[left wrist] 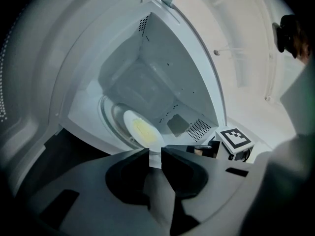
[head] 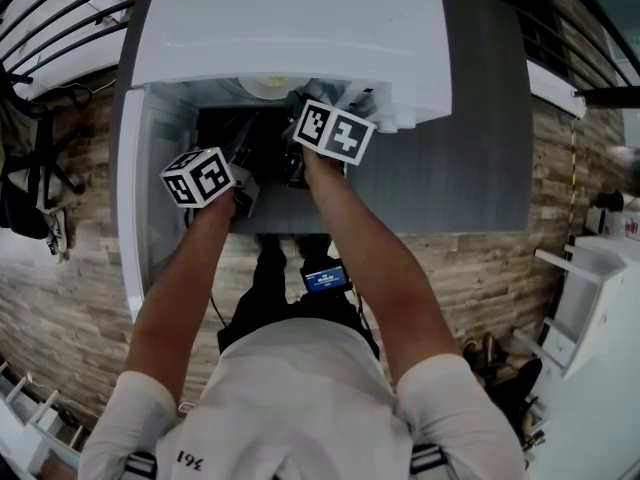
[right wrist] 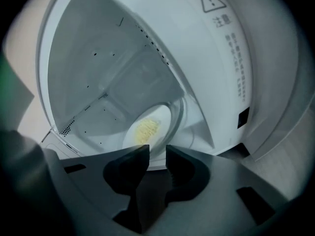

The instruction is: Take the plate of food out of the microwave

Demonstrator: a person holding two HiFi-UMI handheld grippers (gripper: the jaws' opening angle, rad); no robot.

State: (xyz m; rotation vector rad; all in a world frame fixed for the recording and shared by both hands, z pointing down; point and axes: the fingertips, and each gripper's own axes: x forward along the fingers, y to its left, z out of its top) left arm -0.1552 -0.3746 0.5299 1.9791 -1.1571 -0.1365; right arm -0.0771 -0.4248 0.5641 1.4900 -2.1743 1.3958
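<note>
Microwave (head: 300, 28) mouth open, its door (head: 132, 218) swung wide on the left, walling off that side beside the left gripper (left wrist: 155, 154). Inside, free room runs from above the plate (right wrist: 146, 130) up to the ceiling; the side walls close in. The right gripper (right wrist: 157, 154) crowds the mouth's right half, seemingly leaving little room between the pair.

A dark grey tabletop (head: 480, 168) carries a white microwave (head: 290, 28), which stands toward its left end with the door (head: 128, 208) swung open past the edge. Inside the microwave, a round glass turntable (left wrist: 105, 114) lies on the cavity floor. On it rests a white plate (left wrist: 140, 129) with pale yellow food, set toward the front opening.
</note>
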